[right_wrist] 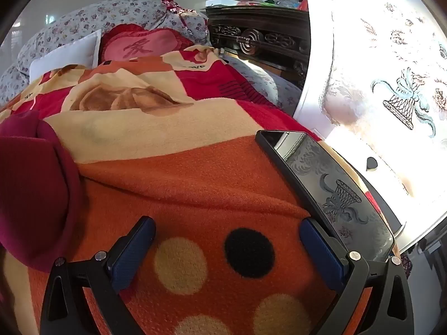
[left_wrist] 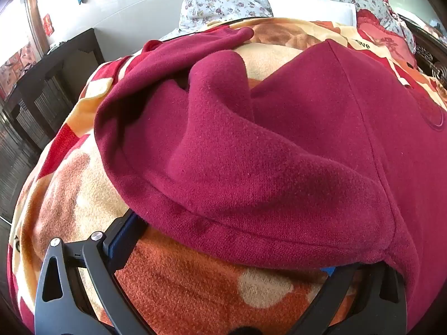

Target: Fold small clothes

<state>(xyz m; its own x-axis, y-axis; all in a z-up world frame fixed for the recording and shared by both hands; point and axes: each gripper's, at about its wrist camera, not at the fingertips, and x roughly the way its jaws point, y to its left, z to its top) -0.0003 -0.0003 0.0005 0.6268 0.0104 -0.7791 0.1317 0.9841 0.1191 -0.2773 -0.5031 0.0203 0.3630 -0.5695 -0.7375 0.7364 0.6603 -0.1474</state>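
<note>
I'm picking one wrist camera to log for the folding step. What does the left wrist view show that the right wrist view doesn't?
Only the left wrist view shows the maroon garment nearly whole, its hem draped over the open left claw and hiding the fingertips, plus a dark wooden cabinet.

Only the right wrist view shows the black phone beside the open, empty right claw, a bright embroidered curtain and a carved dark headboard.

Both show the patterned blanket, floral bedding and the red cushion.
</note>
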